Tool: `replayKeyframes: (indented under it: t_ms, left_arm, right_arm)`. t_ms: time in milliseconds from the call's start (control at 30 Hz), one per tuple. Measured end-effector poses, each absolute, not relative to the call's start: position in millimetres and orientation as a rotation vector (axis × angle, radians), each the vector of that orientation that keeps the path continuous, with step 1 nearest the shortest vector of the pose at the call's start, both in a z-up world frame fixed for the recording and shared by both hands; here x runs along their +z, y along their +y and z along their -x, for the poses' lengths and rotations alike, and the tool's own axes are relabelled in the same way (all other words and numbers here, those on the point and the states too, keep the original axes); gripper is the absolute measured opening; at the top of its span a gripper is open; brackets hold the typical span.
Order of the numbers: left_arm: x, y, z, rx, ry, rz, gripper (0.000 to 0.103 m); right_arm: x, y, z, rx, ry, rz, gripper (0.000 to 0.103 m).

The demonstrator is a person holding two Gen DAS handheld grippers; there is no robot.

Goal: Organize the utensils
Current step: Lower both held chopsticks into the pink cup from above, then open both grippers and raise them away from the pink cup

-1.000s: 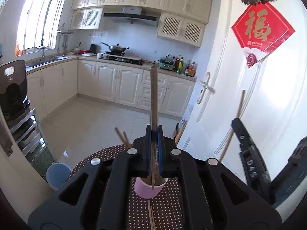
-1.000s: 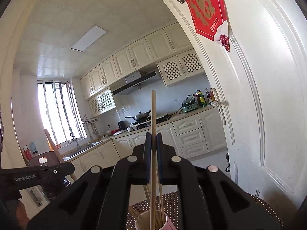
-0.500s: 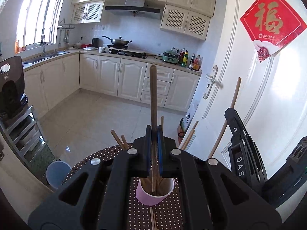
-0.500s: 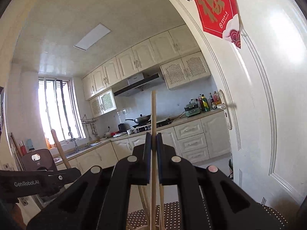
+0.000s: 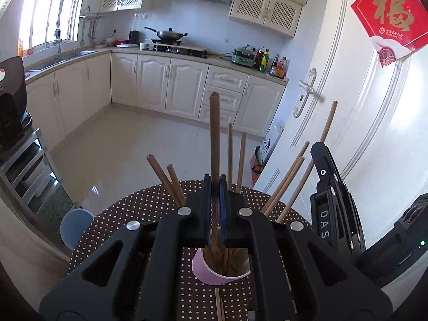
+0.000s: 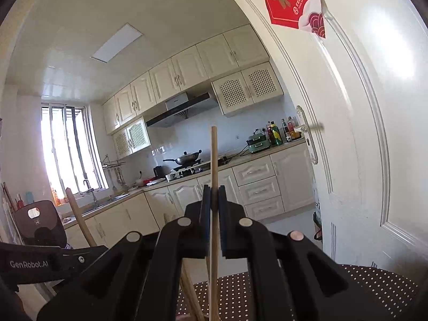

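A pink cup (image 5: 214, 274) stands on the brown dotted table (image 5: 139, 214) and holds several wooden chopsticks (image 5: 242, 157) that fan outward. My left gripper (image 5: 214, 184) is shut on a dark wooden chopstick (image 5: 214, 139), upright, its lower end inside the cup. My right gripper (image 6: 213, 191) is shut on a light wooden chopstick (image 6: 213, 160), held upright above the cup; it also shows in the left wrist view (image 5: 327, 125) at the right. One chopstick (image 5: 218, 303) lies flat on the table in front of the cup.
A white door (image 5: 361, 123) with a red paper sign (image 5: 390, 18) stands close on the right. A blue bin (image 5: 72, 226) sits on the floor left of the table. Kitchen cabinets (image 5: 160, 85) line the far wall.
The left gripper has lowered its dark chopstick into the cup, which now sits closer beneath it. The right gripper has risen slightly with its chopstick, and the cup has left its view.
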State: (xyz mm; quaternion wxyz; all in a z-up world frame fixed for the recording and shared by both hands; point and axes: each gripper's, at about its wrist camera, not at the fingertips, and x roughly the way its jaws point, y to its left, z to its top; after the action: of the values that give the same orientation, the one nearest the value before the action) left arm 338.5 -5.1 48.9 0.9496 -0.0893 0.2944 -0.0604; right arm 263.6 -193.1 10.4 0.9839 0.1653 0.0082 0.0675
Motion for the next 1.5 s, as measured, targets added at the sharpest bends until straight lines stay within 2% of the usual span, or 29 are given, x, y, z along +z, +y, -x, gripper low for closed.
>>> replayKeyframes:
  t_ms: [333, 667, 833, 867, 933, 967, 1000, 1033, 1067, 1100, 1300, 1367, 1500]
  left_arm:
    - [22.5, -4.2, -351.3, -0.140, 0.647, 0.194, 0.006]
    - [16.0, -4.0, -345.9, -0.153, 0.590, 0.168, 0.006]
    - [13.9, -6.3, -345.0, -0.132, 0.574, 0.144, 0.007]
    - [14.1, -6.7, -344.5, -0.132, 0.573, 0.137, 0.008]
    - [13.1, -8.1, -344.8, -0.124, 0.590, 0.119, 0.011]
    - [12.4, -7.9, -345.5, -0.124, 0.597, 0.116, 0.013]
    - [11.6, -7.2, -344.8, -0.127, 0.601, 0.118, 0.018]
    - [11.4, -6.7, -343.6, -0.127, 0.601, 0.115, 0.028]
    - [12.3, -6.6, -342.4, -0.120, 0.595, 0.108, 0.050]
    - [13.7, -6.1, -339.7, -0.113, 0.577, 0.106, 0.060]
    - [20.2, -11.2, -328.0, -0.104, 0.532, 0.072, 0.062]
    - [20.4, -13.0, -325.9, -0.102, 0.531, 0.065, 0.062]
    - [16.0, -13.3, -314.1, -0.093, 0.533, 0.051, 0.062]
  right_arm:
    - [-11.3, -190.1, -269.4, 0.114, 0.089, -0.329, 0.004]
    - [-22.1, -181.3, -266.2, 0.133, 0.160, -0.298, 0.005]
    - [-21.4, -187.4, -263.0, 0.136, 0.177, -0.309, 0.008]
    - [-21.4, -190.5, -262.4, 0.145, 0.187, -0.318, 0.013]
    - [-20.6, -196.7, -261.8, 0.161, 0.208, -0.339, 0.038]
    - [-19.5, -200.1, -260.2, 0.162, 0.209, -0.352, 0.046]
    - [-18.0, -204.5, -256.5, 0.161, 0.203, -0.364, 0.049]
    - [-16.4, -207.0, -253.6, 0.156, 0.199, -0.364, 0.055]
    - [-14.4, -209.1, -251.0, 0.151, 0.198, -0.359, 0.059]
    - [-13.7, -210.6, -249.4, 0.149, 0.196, -0.356, 0.060]
    - [-7.3, -223.0, -232.5, 0.123, 0.181, -0.328, 0.071]
    - [-5.6, -226.0, -225.8, 0.117, 0.175, -0.313, 0.078]
    - [-5.8, -228.3, -214.8, 0.080, 0.150, -0.278, 0.081]
